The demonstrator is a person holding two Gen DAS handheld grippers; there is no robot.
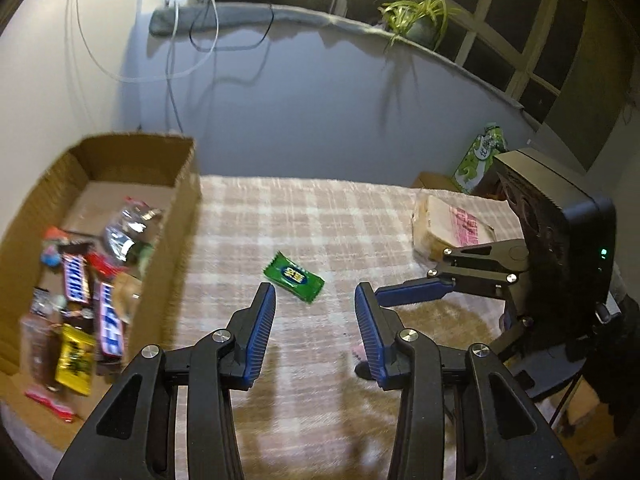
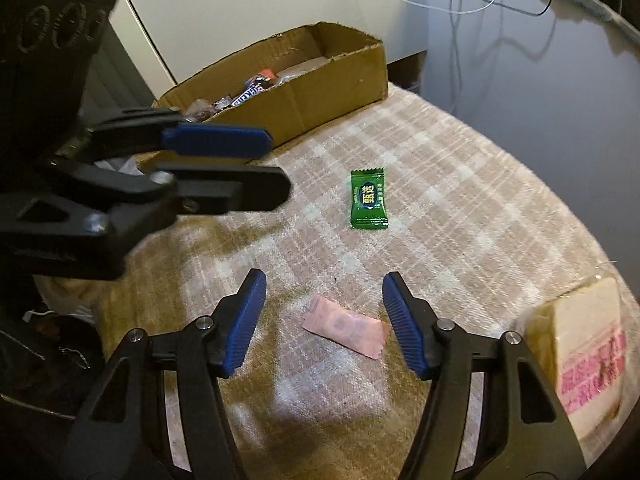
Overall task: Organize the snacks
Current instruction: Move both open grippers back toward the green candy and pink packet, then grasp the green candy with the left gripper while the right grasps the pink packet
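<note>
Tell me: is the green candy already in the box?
No, the green candy lies on the plaid cloth, apart from the box.

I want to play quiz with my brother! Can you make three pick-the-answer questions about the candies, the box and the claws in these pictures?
1. Where is the green candy?
A. In the cardboard box
B. On the checked cloth
C. In a claw

2. What colour is the wrapper lying between the right claw's fingers?
A. Pink
B. Yellow
C. Blue

3. How is the left claw?
A. Shut on a candy
B. Open, holding nothing
C. Inside the box

Answers:
1 B, it lies alone on the checked cloth, outside the cardboard box.
2 A, the pink candy lies on the cloth between the right claw fingers, which do not touch it.
3 B, its blue fingers stand apart with only cloth between them.
</note>
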